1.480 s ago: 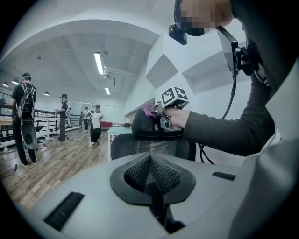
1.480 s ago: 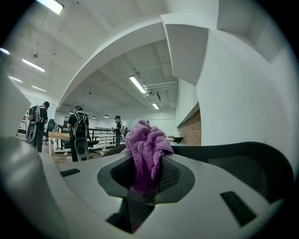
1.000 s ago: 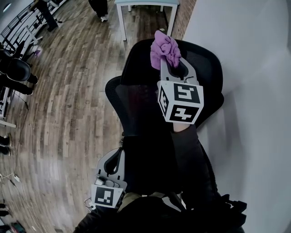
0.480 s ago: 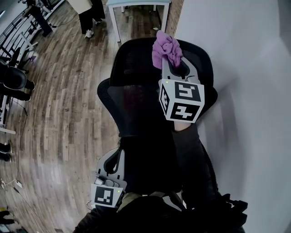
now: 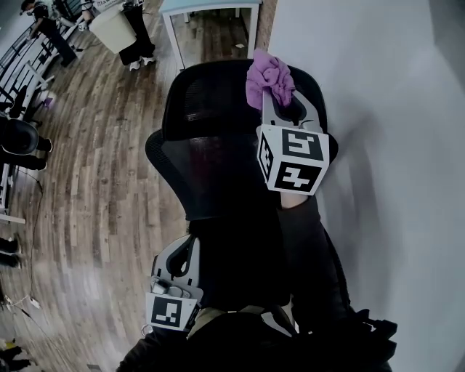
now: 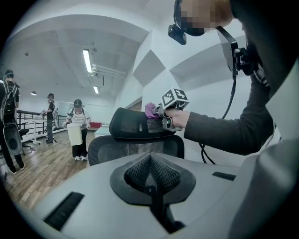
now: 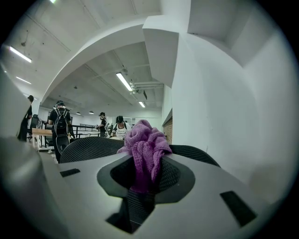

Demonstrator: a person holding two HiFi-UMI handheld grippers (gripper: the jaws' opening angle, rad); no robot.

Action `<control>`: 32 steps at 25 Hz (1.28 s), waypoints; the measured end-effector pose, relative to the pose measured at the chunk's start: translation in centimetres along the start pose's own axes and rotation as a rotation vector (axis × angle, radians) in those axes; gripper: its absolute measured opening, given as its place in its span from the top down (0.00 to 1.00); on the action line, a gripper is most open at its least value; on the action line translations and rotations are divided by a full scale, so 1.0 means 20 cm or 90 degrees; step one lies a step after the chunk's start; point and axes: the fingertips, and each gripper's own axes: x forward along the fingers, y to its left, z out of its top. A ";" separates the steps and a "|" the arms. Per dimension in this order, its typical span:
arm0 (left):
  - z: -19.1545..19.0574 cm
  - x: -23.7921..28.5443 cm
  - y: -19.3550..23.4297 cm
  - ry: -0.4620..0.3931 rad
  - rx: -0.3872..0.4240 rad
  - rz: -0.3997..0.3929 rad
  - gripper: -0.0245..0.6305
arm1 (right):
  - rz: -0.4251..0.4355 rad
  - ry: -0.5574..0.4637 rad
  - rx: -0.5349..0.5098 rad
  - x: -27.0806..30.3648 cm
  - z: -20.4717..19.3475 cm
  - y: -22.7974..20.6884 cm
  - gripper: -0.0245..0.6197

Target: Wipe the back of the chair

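Grips cloth point(image 7: 145, 149) in right gripper point(image 7: 140, 186) jaws, at the top edge of chair point(image 5: 211, 123) just beyond them. Holds left gripper point(image 6: 150, 186) low, jaws together, empty. Risks snagging cloth loose on the mesh, or rolling chair away under pressure.

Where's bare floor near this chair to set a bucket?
Bare wood floor lies left of the chair, up to the table. Right side is tight: chair nearly against the wall, right tool and purple cloth there.
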 end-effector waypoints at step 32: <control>0.04 0.02 -0.28 -0.017 0.020 -0.075 0.96 | -0.094 -0.002 -0.002 -0.31 0.03 -0.39 0.82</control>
